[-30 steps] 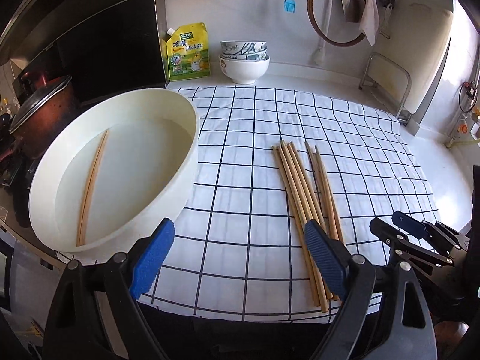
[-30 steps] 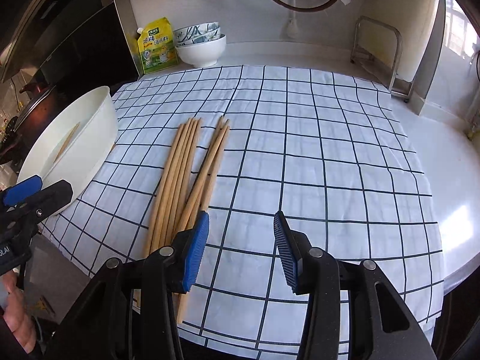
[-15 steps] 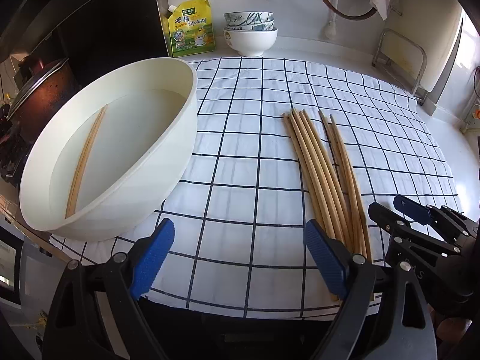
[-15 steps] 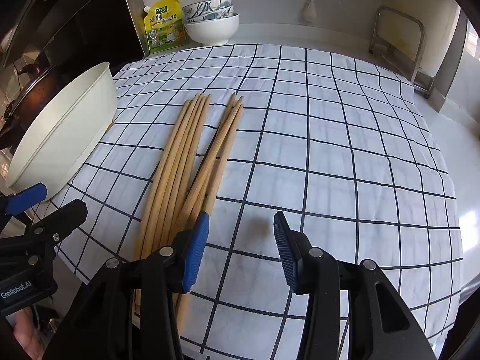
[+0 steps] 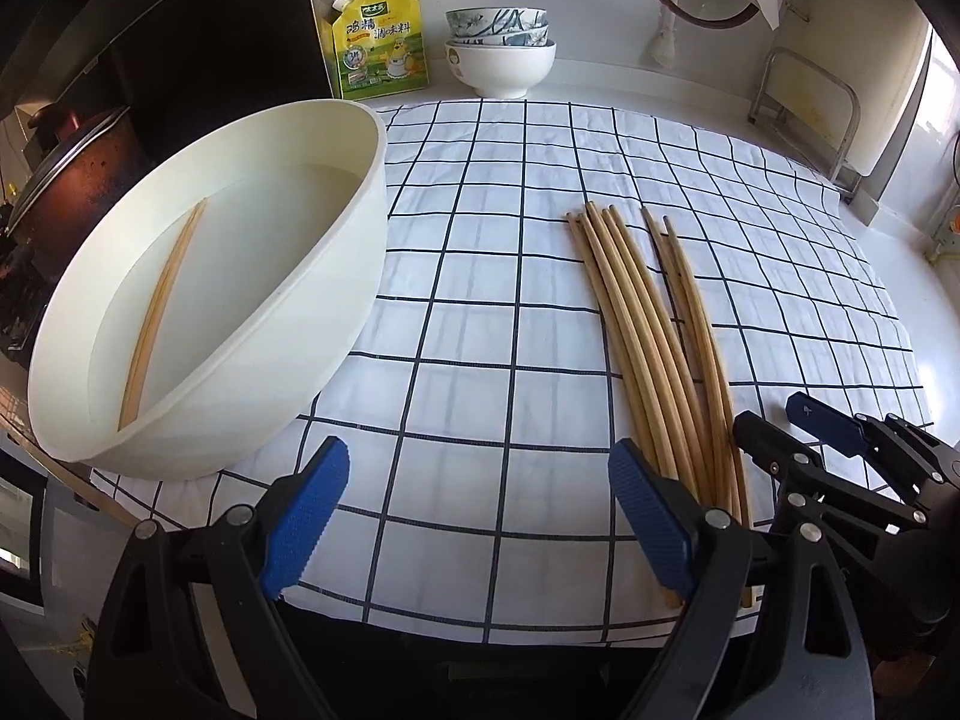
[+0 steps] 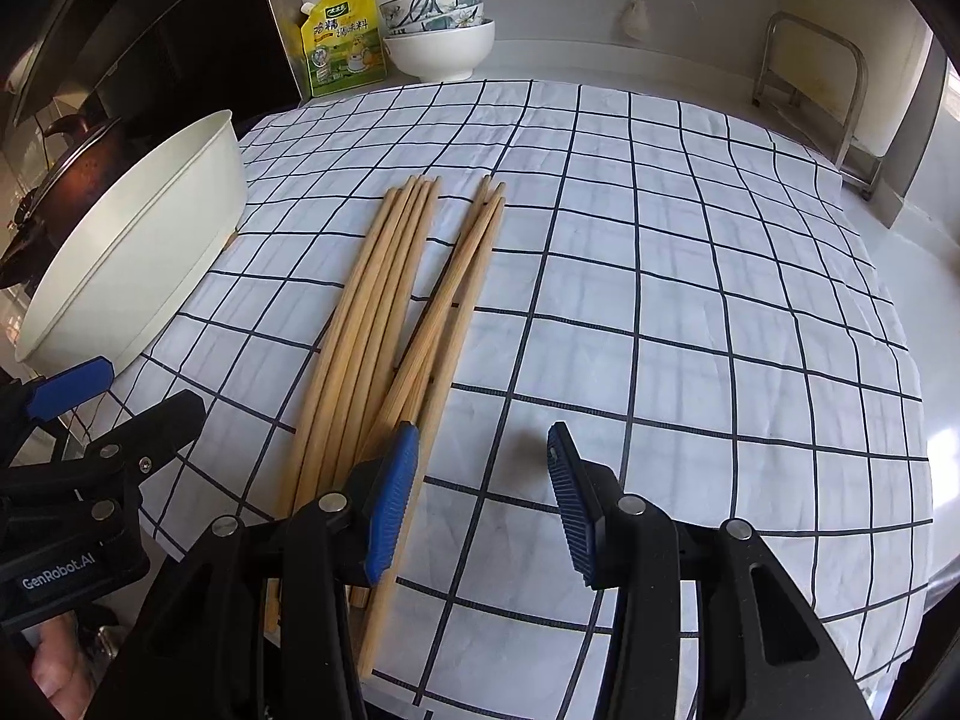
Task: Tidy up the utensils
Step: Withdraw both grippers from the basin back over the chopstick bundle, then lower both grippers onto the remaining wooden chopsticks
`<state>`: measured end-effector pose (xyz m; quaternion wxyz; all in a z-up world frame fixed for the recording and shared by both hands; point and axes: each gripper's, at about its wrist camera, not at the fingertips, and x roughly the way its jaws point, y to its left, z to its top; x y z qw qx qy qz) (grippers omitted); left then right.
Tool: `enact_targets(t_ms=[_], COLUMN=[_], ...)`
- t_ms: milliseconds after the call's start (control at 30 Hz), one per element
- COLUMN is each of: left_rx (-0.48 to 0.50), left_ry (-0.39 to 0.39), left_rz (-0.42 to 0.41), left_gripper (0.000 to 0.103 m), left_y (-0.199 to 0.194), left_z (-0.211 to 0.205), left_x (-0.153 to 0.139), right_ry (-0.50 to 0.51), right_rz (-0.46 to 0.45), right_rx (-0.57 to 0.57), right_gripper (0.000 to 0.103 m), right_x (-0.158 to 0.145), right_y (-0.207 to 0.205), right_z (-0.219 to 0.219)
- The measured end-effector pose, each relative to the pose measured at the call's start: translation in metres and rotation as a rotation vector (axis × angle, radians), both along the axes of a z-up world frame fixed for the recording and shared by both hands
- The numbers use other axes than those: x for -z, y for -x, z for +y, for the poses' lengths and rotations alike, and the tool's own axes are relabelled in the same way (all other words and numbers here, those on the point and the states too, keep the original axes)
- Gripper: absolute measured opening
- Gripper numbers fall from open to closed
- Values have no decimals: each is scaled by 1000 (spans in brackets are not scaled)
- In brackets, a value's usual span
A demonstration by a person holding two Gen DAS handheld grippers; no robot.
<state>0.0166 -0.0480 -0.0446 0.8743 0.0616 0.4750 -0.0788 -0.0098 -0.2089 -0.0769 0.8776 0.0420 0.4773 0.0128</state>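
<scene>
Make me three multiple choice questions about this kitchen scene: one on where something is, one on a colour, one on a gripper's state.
1. Where is the single chopstick?
A. in the white basin
B. on the checked cloth
C. in the stacked bowls

2. What colour is the seasoning pouch?
A. red
B. yellow and green
C. black

3. What state is the right gripper in?
A. shut on a chopstick
B. open, holding nothing
C. shut, holding nothing

Answers: 1 A, it lies inside the basin. 2 B, its printed front shows that. 3 B, cloth shows between its fingers.

Both wrist views look forward, low over the white black-gridded cloth (image 5: 480, 300) (image 6: 660, 276). The left view sits at nine o'clock of the right. Both share the wooden chopstick bundle (image 5: 648, 348) (image 6: 384, 312).
</scene>
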Motion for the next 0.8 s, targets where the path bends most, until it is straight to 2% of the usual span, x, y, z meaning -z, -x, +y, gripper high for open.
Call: enact_targets(t_ms=[467, 800], left_rx=[6, 33], left_ry=[20, 59], left_rz=[11, 79], left_gripper=[87, 87], left_y=[-5, -17], left_z=[-5, -18], left_x=[1, 17], right_ry=[46, 51], right_rz=[6, -3], right_rx=[8, 70], right_gripper=[43, 43], right_x=[3, 3], right_y=[-6, -6], right_z=[0, -30])
